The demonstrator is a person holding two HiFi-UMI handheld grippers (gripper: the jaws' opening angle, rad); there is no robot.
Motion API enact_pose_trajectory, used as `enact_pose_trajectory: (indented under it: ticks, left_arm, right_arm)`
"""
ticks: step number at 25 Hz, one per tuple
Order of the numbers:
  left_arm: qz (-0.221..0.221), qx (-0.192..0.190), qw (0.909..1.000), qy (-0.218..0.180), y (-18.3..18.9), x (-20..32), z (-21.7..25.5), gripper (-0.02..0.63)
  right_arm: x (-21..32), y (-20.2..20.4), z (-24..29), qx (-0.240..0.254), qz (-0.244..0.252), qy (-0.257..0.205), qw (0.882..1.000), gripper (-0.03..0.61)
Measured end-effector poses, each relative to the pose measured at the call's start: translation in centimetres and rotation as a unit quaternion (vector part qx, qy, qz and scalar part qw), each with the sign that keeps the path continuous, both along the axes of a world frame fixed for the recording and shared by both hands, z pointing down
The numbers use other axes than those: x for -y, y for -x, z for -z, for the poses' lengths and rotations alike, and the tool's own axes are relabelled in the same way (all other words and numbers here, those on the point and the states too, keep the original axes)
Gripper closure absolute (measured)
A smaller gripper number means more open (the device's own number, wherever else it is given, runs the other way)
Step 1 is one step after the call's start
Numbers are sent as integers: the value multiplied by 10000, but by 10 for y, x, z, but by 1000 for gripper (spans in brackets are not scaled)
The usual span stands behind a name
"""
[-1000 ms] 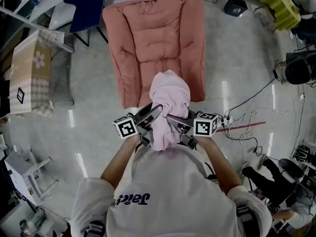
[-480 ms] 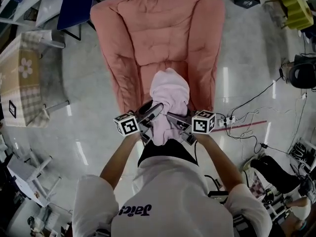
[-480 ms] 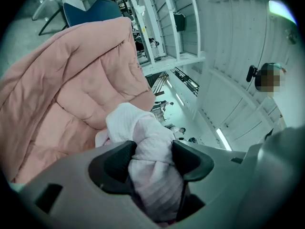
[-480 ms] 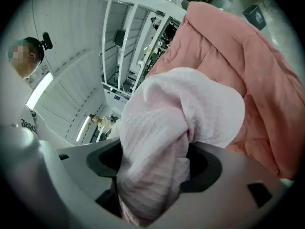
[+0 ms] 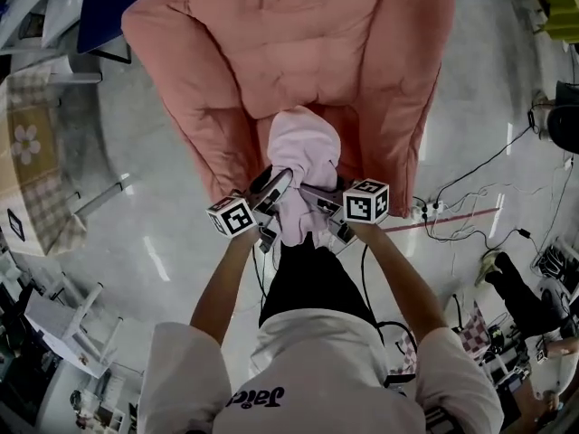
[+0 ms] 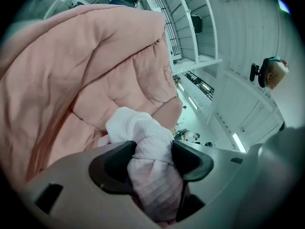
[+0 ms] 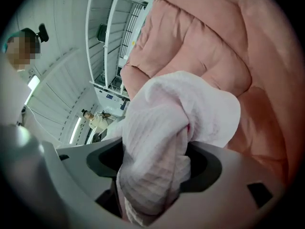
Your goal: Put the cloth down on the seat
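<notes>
A bunched pale pink cloth (image 5: 303,156) hangs between both grippers, over the front of the salmon padded seat (image 5: 289,52). My left gripper (image 5: 276,188) holds its left side and my right gripper (image 5: 318,194) its right side. In the left gripper view the cloth (image 6: 143,142) fills the gap of the left gripper (image 6: 152,159); its jaws are closing, and both pads press into the fabric. In the right gripper view the cloth (image 7: 167,128) is pinched by the right gripper (image 7: 152,163) and spills over its top. The padded seat (image 6: 71,80) rises close behind.
A blue chair (image 5: 90,7) stands at the back left. A table with a checked cover (image 5: 27,161) is at the left, with a white stool (image 5: 63,319) nearer me. Cables and a power strip (image 5: 434,211) lie on the floor to the right.
The seat has come closer and larger in the head view. Both grippers have carried the cloth forward, and it now hangs over the seat's front part.
</notes>
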State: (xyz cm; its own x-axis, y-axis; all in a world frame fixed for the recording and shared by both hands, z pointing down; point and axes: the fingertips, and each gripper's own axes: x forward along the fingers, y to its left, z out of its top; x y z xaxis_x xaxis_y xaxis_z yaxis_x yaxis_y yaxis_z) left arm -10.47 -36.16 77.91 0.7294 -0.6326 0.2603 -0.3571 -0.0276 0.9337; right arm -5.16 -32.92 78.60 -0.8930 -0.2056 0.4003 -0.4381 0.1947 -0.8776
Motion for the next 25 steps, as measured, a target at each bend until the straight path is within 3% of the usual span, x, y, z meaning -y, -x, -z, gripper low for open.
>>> enact_pose_trajectory:
  ticks: [7,11,15,20,25]
  left_arm:
    - [232,580,9976,311,5,31,-89,345]
    - [243,1069,9917,666,9,29,-140,345]
    - [9,1695,9789,1144,8,11,-187,344]
    - [-129,2004,9699,1374,6,2,-210,344]
    - [-257,2195,9673,1249,6,5,-210,327]
  right_arm:
    - [33,-2,-92,-289,-167,24,9994,255]
    - [35,-2,-145,-872,96,-42,9961,256]
    - [19,-10,-194,-1571,543,113,9860,256]
    - [11,-15,-219,-1696,367,527,9834,256]
    - [14,-22,-218,-1863,304,300,9816,255]
